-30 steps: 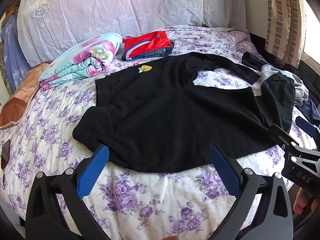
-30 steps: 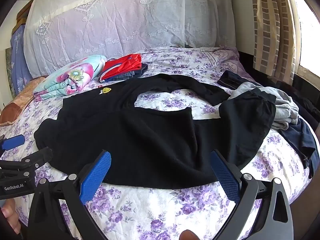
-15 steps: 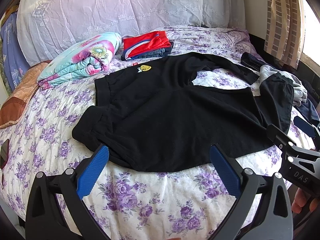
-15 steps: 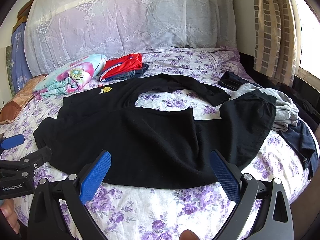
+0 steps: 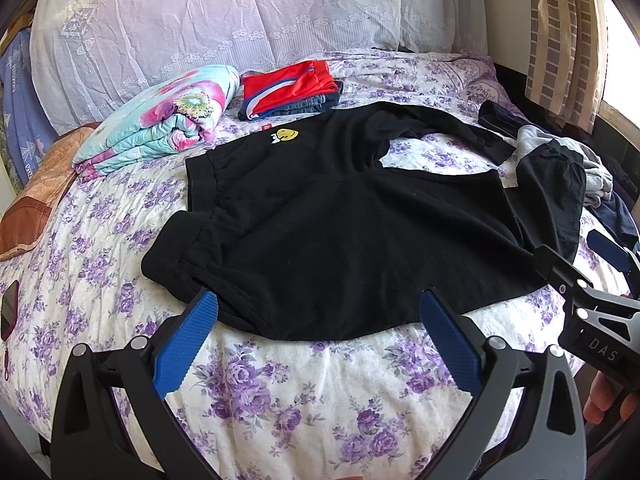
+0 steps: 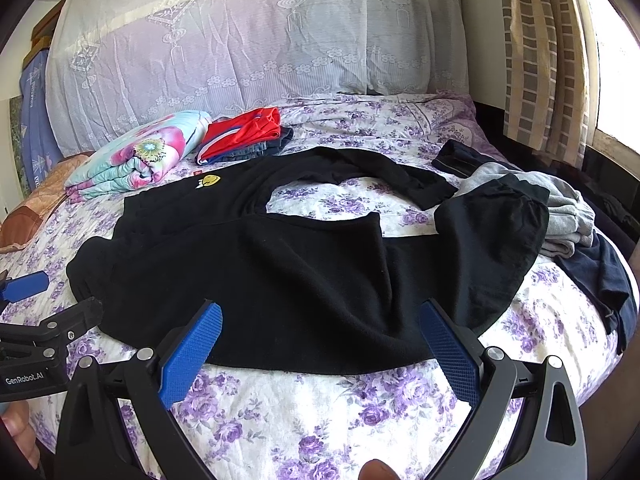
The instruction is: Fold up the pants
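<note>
Black pants (image 5: 340,232) (image 6: 288,276) with a small yellow smiley patch (image 5: 286,135) lie spread on the floral bed, waistband to the left, one leg curving off to the far right. My left gripper (image 5: 318,326) hovers open just short of the pants' near edge, nothing between its blue pads. My right gripper (image 6: 320,338) is open too, over the near hem of the pants and empty. Each gripper shows at the edge of the other's view, the right gripper (image 5: 592,280) at right and the left gripper (image 6: 36,312) at left.
A folded floral blanket (image 5: 160,124) and a folded stack with a red garment (image 5: 292,84) on top sit at the back. Grey and dark clothes (image 6: 560,216) are piled at the right edge. A lace-covered headboard (image 5: 200,20) is behind, a curtain (image 6: 548,60) at right.
Both views have shifted only slightly; the pants lie the same and both grippers stay open.
</note>
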A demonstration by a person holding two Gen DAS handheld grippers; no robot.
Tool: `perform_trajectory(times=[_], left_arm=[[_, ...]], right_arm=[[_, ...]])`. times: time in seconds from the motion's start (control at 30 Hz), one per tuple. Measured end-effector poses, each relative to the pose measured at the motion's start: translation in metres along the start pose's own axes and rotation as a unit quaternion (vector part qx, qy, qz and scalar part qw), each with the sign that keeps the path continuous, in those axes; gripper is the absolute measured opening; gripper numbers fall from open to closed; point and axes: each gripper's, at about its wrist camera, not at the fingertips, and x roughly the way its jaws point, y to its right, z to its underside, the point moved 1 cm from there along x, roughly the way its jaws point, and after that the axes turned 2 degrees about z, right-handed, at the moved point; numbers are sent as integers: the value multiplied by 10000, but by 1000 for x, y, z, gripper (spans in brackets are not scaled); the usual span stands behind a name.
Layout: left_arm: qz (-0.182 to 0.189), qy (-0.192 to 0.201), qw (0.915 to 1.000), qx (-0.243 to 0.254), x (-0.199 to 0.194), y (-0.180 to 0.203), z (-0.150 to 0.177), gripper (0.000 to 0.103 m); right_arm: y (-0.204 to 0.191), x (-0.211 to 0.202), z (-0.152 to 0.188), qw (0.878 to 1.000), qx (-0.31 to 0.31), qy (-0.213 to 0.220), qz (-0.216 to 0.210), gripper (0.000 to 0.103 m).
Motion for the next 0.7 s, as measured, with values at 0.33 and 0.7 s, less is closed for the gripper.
perform_trajectory(times=[0.33, 0.7], left_arm=[[7, -31, 10000, 19, -2, 3, 0, 99], [-2, -71, 10000, 38, -1, 8, 1, 99]], right_arm=[[2, 0, 2, 10000, 15, -3, -2, 100], [4, 0, 5, 10000, 21, 5, -23, 100]])
